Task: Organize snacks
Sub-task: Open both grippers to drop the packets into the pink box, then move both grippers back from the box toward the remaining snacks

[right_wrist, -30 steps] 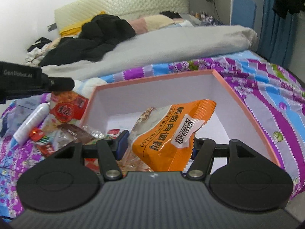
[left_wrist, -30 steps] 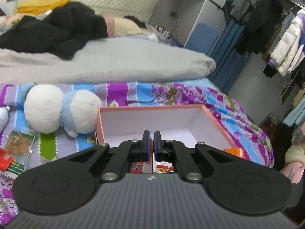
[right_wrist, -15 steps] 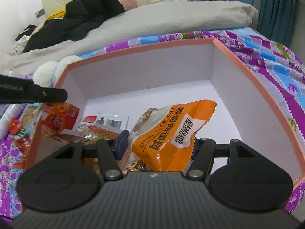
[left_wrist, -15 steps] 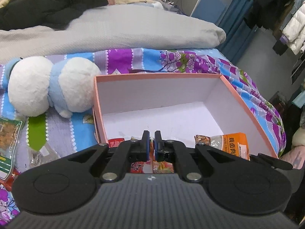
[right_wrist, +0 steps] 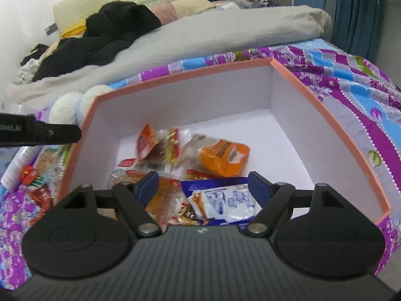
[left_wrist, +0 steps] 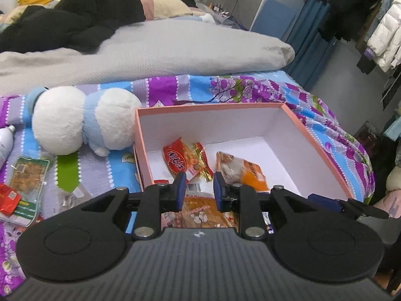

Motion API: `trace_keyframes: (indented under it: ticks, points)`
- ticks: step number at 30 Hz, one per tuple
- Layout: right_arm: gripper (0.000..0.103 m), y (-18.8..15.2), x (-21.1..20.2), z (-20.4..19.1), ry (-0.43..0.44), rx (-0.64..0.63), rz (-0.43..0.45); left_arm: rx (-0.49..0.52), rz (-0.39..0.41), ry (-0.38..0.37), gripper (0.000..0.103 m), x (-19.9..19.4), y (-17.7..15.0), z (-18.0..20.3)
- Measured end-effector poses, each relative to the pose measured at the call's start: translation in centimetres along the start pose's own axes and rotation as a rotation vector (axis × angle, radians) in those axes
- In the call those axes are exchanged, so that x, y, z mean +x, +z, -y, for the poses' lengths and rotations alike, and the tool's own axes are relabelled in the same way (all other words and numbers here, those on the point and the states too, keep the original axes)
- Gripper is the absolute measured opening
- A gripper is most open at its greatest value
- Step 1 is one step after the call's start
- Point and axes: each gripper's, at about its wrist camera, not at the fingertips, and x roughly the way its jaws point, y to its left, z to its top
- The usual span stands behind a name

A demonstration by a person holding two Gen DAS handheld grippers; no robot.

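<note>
A pink-rimmed white box (left_wrist: 320, 140) (right_wrist: 300, 85) lies on the bed. Inside it lie a red snack packet (left_wrist: 184, 159) (right_wrist: 145, 140) and an orange snack bag (left_wrist: 246, 170) (right_wrist: 223, 156), both free of any fingers. More packets lie at the near end, among them a blue-and-white one (right_wrist: 225, 198). My left gripper (left_wrist: 199, 188) hovers over the box's near-left corner, its jaws opening with nothing pressed between them. My right gripper (right_wrist: 203, 185) hangs over the near end, jaws opening wide above the packets, gripping none.
A white and blue plush toy (left_wrist: 80, 123) lies against the box's left wall. Loose snack packets (left_wrist: 27, 175) and a white bottle (left_wrist: 5, 143) sit on the patterned bedspread at left. A grey duvet (left_wrist: 175, 47) and black clothing (left_wrist: 75, 17) lie behind. Hanging clothes (left_wrist: 383, 37) stand at right.
Both grippers have let go: the red packet dropped from the left and the orange bag from the right, and both now lie in the box. Both sets of jaws stand wider.
</note>
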Motion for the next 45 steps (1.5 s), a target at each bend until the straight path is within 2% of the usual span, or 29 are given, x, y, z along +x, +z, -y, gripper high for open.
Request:
trace_keyframes:
  ticks: [10, 21, 26, 37, 45]
  points:
    - [0.080, -0.9, -6.8, -2.3, 0.046, -0.026, 0.089, 0.019, 0.084, 0.011, 0.027, -8.8, -2.3, 1.2]
    - [0.080, -2.9, -12.5, -5.1, 0.087, -0.049, 0.165, 0.020, 0.147, 0.021, 0.028, -17.0, -6.5, 0.7]
    - [0.080, -4.5, -14.3, -6.2, 0.107, -0.065, 0.176, 0.012, 0.172, 0.026, 0.044, -19.6, -8.6, 0.3]
    - [0.080, -7.9, -17.8, -8.5, 0.158, -0.098, 0.194, -0.020, 0.215, 0.055, 0.047, -24.9, -13.4, -0.7]
    - [0.080, -10.9, -19.1, -9.4, 0.201, -0.135, 0.188, -0.047, 0.206, 0.085, 0.048, -26.5, -16.6, -1.9]
